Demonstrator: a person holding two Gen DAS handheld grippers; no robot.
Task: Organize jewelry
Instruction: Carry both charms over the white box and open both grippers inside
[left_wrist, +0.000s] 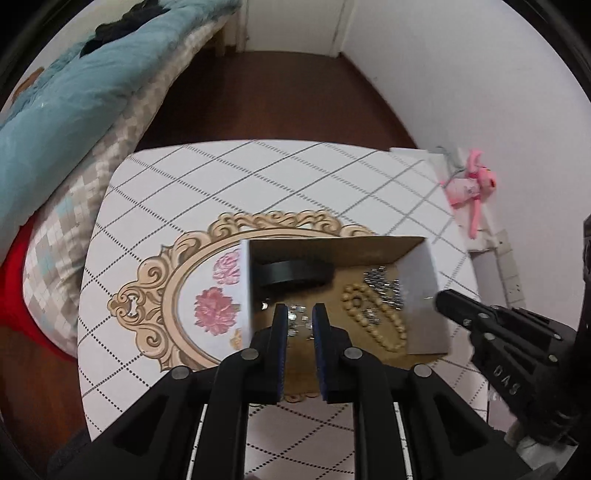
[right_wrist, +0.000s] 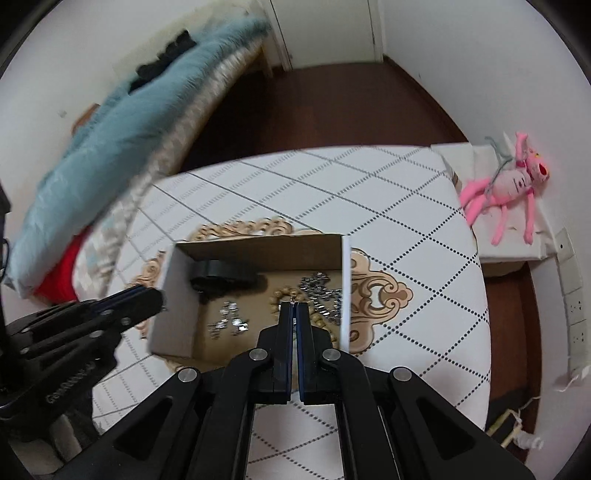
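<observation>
Bedroom setting: a round table (left_wrist: 229, 177) with a white grid cloth stands beside a bed (left_wrist: 74, 110), and on it sits an open cardboard box (left_wrist: 332, 247) holding the jewelry. Inside I note a black bangle (left_wrist: 291, 271) at the far side, a beaded bracelet (left_wrist: 373, 314) right of centre, a silver chain (left_wrist: 384, 288) far right, and small silver pieces (left_wrist: 299, 317) near the middle. My left gripper (left_wrist: 300, 314) hangs over the small pieces with its jaws parted, holding nothing. My right gripper (right_wrist: 294, 314) has its jaws nearly together above the bracelet; something fine glints at the tips, but I cannot tell whether it is gripped. I judge a pick from the box is in hand. Next calls for a confirmed hold, then a clean lift past the box wall.
</observation>
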